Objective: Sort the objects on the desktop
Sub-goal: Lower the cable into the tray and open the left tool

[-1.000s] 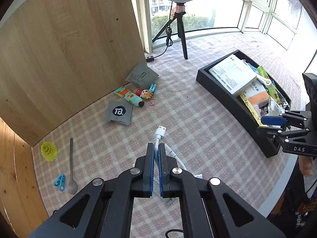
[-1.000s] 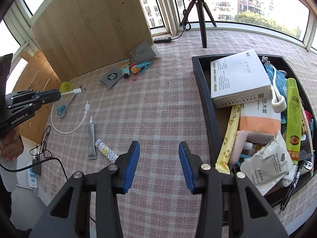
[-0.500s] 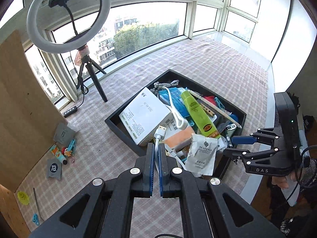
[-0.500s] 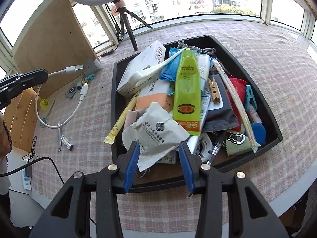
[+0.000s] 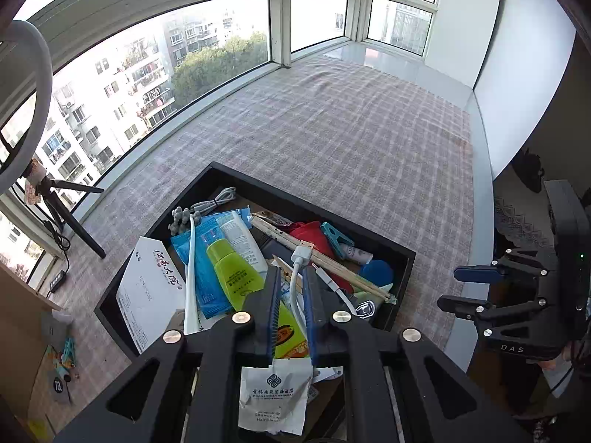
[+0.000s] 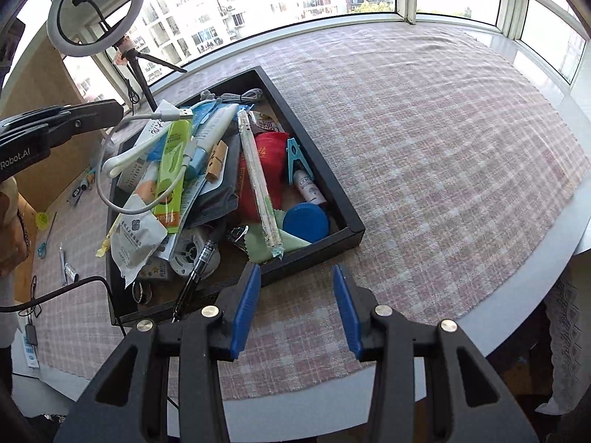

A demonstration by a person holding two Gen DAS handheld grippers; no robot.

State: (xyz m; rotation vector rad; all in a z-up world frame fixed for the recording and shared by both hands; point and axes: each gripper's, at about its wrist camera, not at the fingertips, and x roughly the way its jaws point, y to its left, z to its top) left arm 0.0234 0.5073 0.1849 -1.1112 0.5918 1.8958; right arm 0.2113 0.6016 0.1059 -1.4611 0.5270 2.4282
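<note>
The black tray (image 5: pixel 314 206) is piled with several items, among them a white box (image 5: pixel 151 288) and a green tube (image 5: pixel 229 265). My left gripper (image 5: pixel 291 271) hangs over the pile and its jaws are opening. The white USB cable (image 5: pixel 304 249) still runs between the blue pads, with a gap on both sides. In the right wrist view the left gripper (image 6: pixel 118 109) is at the left, and the cable (image 6: pixel 173 114) loops down onto the tray (image 6: pixel 338 186). My right gripper (image 6: pixel 295 271) is open and empty above the cloth by the tray's near corner.
A ring light (image 6: pixel 86 50) on a tripod stands behind the tray by the window. A wooden board (image 6: pixel 44 70) leans at the left, with small items (image 6: pixel 42 217) on the checked cloth below it. The round table's edge (image 6: pixel 554 258) curves close on the right.
Both grippers swung from the cluttered left side of the table to the tray. The left jaws, shut on the cable before, have parted around it.
</note>
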